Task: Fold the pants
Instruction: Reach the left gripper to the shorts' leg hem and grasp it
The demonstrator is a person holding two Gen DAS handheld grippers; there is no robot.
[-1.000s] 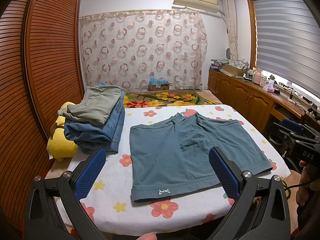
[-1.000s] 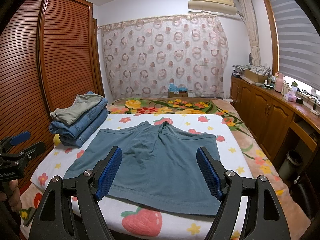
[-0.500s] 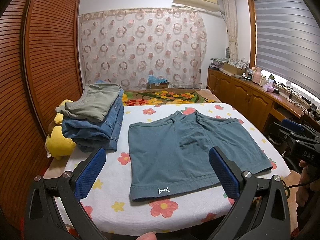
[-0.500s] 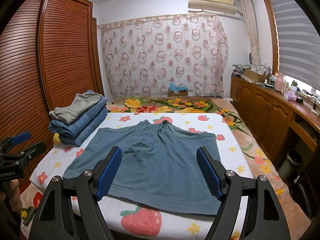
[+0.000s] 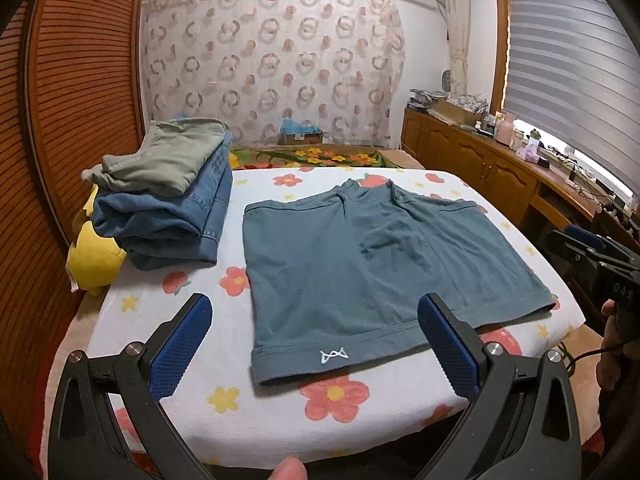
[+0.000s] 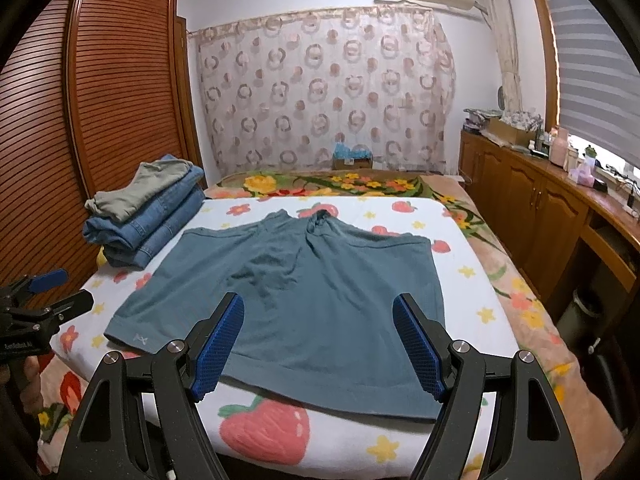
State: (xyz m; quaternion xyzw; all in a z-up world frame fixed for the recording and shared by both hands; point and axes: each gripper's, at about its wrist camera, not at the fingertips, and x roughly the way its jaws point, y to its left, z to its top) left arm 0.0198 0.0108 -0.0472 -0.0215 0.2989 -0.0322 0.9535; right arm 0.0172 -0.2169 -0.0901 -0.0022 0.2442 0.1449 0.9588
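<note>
A pair of teal-blue shorts (image 5: 372,268) (image 6: 304,300) lies spread flat on a white flowered bedsheet (image 5: 192,320) (image 6: 468,292), hems toward me, with a small white logo near the left hem. My left gripper (image 5: 316,344) hovers open above the near edge of the bed, in front of the left hem, holding nothing. My right gripper (image 6: 318,346) is open too, above the right half of the hem, not touching the cloth. From the left wrist view the right gripper (image 5: 592,256) shows at the far right; the left gripper (image 6: 44,296) shows at the left edge of the right wrist view.
A stack of folded jeans with a grey-green garment on top (image 5: 168,196) (image 6: 148,216) sits at the bed's left, over a yellow plush toy (image 5: 94,260). A slatted wooden wardrobe (image 6: 104,120) stands left, wooden cabinets (image 6: 540,216) right, a bin (image 6: 580,312) beside the bed.
Both grippers have moved forward and a little lower toward the shorts, which now look larger. Both stay open. The shorts have not moved.
</note>
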